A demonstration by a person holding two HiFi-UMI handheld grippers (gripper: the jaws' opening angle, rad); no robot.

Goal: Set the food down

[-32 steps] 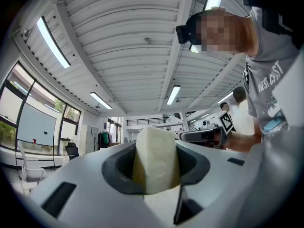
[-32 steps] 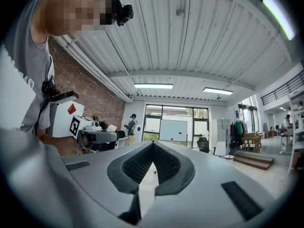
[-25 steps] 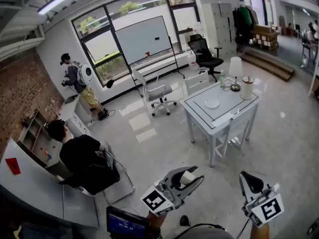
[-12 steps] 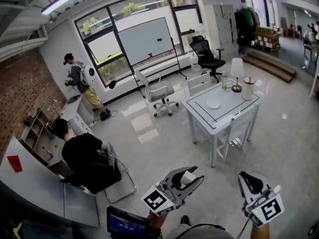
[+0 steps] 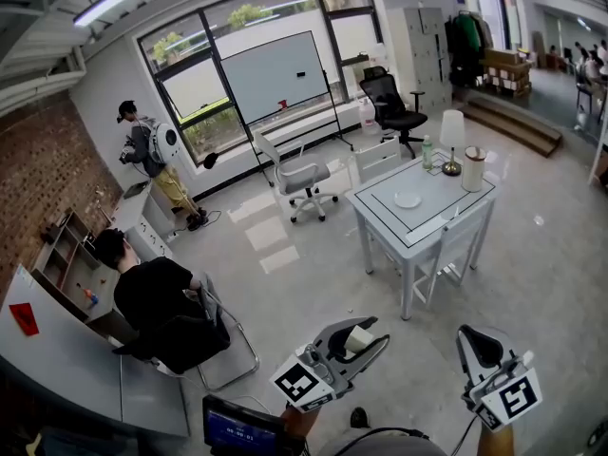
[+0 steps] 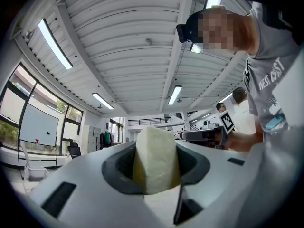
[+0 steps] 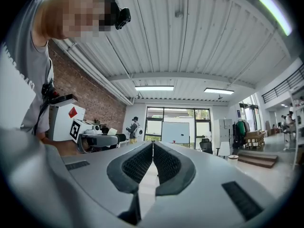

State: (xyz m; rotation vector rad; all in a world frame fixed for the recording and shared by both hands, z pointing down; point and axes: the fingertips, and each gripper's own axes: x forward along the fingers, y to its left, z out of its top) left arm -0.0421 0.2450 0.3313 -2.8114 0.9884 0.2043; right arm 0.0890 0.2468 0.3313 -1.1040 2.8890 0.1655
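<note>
Pale, creamy-white block of food [image 6: 155, 158] is clamped between the fingers [image 6: 118, 167] of my left gripper [image 5: 369, 335], up in the air over the glossy grey floor [image 5: 313, 283]. Nothing is set down yet, so the whole placing is left to do. My right gripper [image 7: 153, 161] carries nothing, its fingers pressed together.

The likely spot, I judge, is the white rectangular bench [image 5: 437, 212] with the small white plate [image 5: 406, 199] on it, well apart from me across open floor. The way there looks free. The white chair [image 5: 445, 238] tucked at the bench's near side and the seated person in black [image 5: 157, 293] off to my left are the edges I'd mind. The bench top has bare room around the plate; the white table lamp [image 5: 449, 141] and white cylinder [image 5: 471, 167] crowd its far corner.
</note>
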